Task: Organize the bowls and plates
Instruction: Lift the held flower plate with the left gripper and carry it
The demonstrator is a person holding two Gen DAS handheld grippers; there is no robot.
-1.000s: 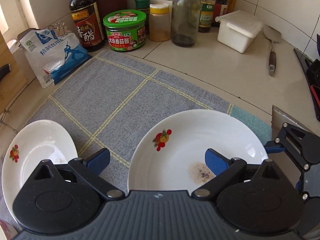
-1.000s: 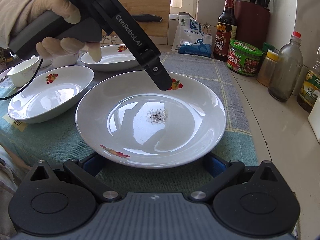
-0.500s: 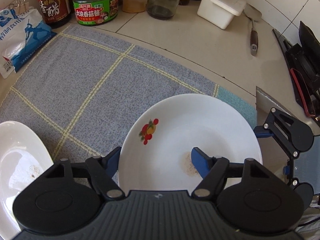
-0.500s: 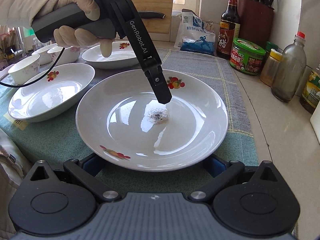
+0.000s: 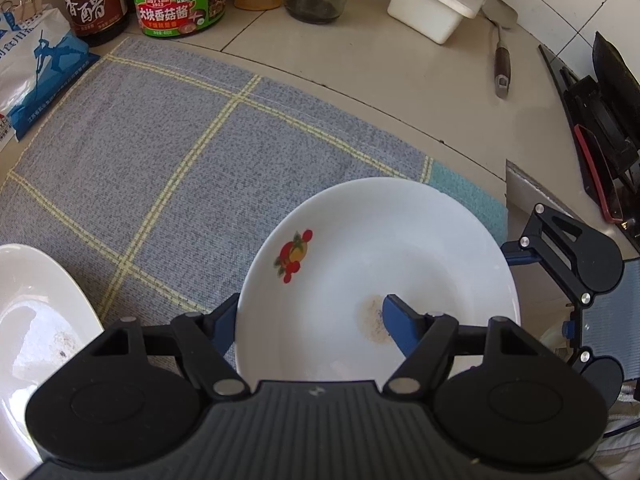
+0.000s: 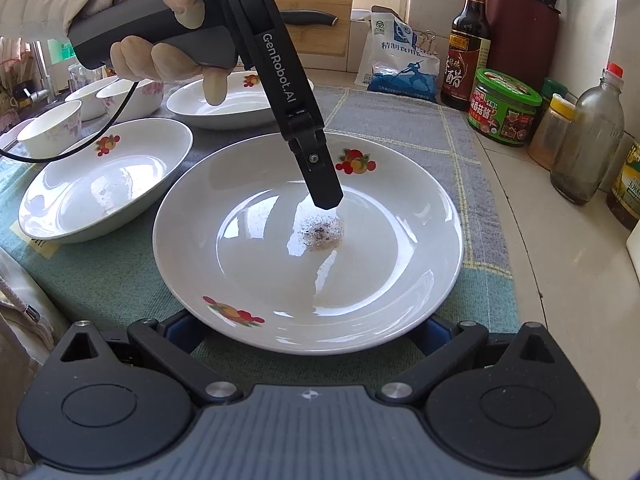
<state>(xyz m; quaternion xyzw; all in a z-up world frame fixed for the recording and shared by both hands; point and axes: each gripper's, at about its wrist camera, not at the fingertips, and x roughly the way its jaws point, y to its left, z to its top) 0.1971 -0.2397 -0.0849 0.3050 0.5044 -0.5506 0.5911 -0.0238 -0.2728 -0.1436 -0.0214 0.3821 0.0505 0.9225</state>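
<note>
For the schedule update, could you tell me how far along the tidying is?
Done: nothing stacked; three plates lie separately on the cloth. In hand: the left gripper is shut on the front plate, astride its rim; the right gripper sits open at its near edge. Left: stacking plates, gathering bowls.

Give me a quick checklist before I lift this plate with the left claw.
1. Grip: left claw shut on the plate, one finger inside the rim, one outside: ok.
2. Grip firm enough to lift: cannot tell.
3. Way free: right claw is open, its fingers flanking the near rim; touching or not: cannot tell.
4. Clean enough to stack: not ok, a speckled stain sits in the middle.
5. Clear of the neighbouring plate: ok, a gap shows.
</note>
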